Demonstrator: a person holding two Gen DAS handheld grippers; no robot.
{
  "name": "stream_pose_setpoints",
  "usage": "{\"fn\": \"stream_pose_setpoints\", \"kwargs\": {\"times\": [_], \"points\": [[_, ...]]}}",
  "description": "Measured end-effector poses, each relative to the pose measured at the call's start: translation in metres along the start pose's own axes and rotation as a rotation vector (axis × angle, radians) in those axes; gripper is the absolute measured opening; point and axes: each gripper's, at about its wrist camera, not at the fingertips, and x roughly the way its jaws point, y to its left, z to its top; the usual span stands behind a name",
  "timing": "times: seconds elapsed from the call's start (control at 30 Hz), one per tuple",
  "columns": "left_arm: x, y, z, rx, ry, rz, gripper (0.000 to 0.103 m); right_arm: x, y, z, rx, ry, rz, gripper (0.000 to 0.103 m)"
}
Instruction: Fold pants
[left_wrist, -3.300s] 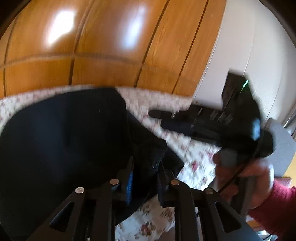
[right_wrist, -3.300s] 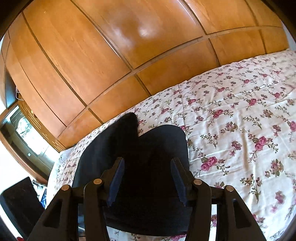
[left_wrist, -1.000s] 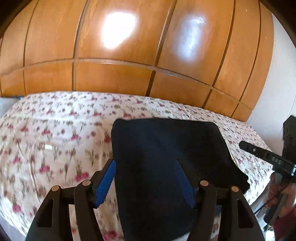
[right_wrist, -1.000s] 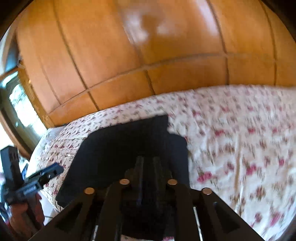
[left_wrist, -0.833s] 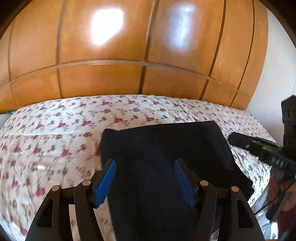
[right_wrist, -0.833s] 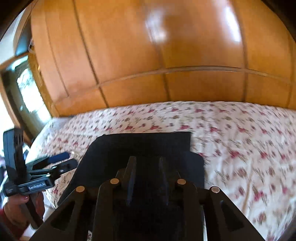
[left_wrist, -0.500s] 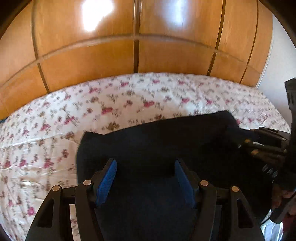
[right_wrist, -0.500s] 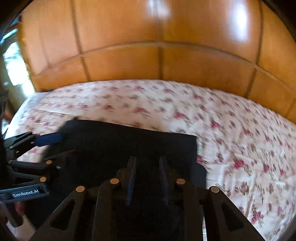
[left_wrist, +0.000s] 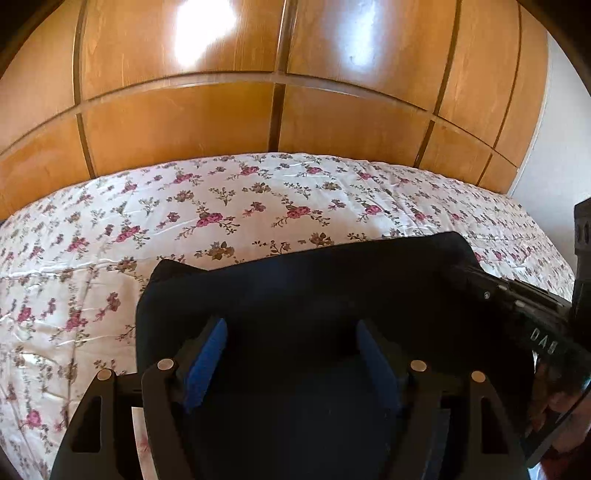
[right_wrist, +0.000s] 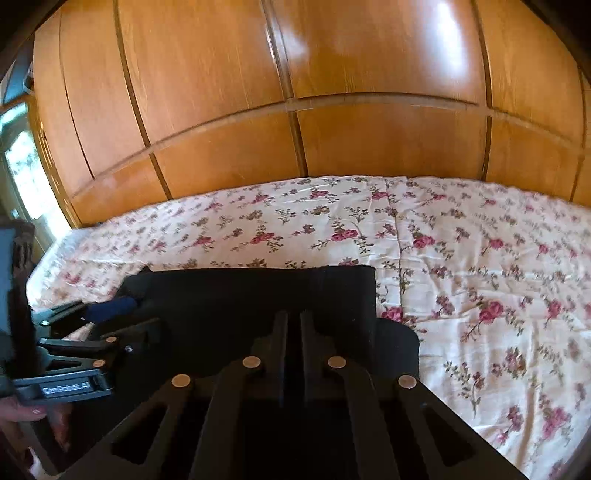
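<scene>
Swung down and in over the dark pants (left_wrist: 314, 295), now lying flat and folded on the floral bedspread (left_wrist: 221, 206). Left gripper (left_wrist: 288, 354) spread wide, holding nothing. Right gripper (right_wrist: 293, 325) clenched, apparently pinching a fold of cloth. Best pressed flat and smoothed outward, keeping edges square before letting go.

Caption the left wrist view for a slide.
Left gripper open over dark pants lying on a floral bedspread, right gripper at their right edge, wooden panels behind.
</scene>
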Motion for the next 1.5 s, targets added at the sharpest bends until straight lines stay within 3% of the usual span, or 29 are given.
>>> {"fn": "stream_pose_setpoints", "kwargs": {"times": [0.13, 0.47, 0.53, 0.67, 0.7, 0.83, 0.97, 1.13, 1.23, 1.5], "points": [[-0.023, -0.010, -0.017, 0.059, -0.033, 0.043, 0.074, -0.019, -0.007, -0.007, 0.064, 0.010, 0.068, 0.009], [-0.073, -0.016, -0.075, 0.082, -0.111, 0.021, 0.074, -0.072, 0.020, -0.060, -0.061, 0.013, 0.003, 0.010], [-0.082, -0.007, -0.076, 0.035, -0.121, -0.026, 0.074, -0.079, 0.021, -0.064, -0.060, 0.011, 0.001, 0.013], [-0.095, 0.028, -0.078, -0.136, -0.149, -0.097, 0.074, -0.094, 0.015, -0.057, -0.015, -0.021, 0.023, 0.050], [-0.095, 0.039, -0.078, -0.183, -0.142, -0.105, 0.074, -0.099, 0.011, -0.056, 0.009, -0.041, 0.020, 0.055], [-0.082, 0.078, -0.077, -0.365, -0.077, -0.180, 0.074, -0.103, -0.004, -0.053, 0.093, -0.043, 0.023, 0.062], [-0.063, 0.104, -0.087, -0.536, -0.005, -0.338, 0.074, -0.094, -0.018, -0.054, 0.151, 0.014, 0.009, 0.067], [-0.055, 0.100, -0.092, -0.506, 0.045, -0.386, 0.074, -0.090, -0.036, -0.058, 0.254, 0.056, 0.040, 0.075], [-0.051, 0.090, -0.094, -0.470, 0.061, -0.400, 0.074, -0.085, -0.044, -0.061, 0.295, 0.086, 0.060, 0.075], [-0.043, 0.096, -0.099, -0.502, 0.085, -0.483, 0.074, -0.069, -0.057, -0.076, 0.411, 0.151, 0.171, 0.076]]}}
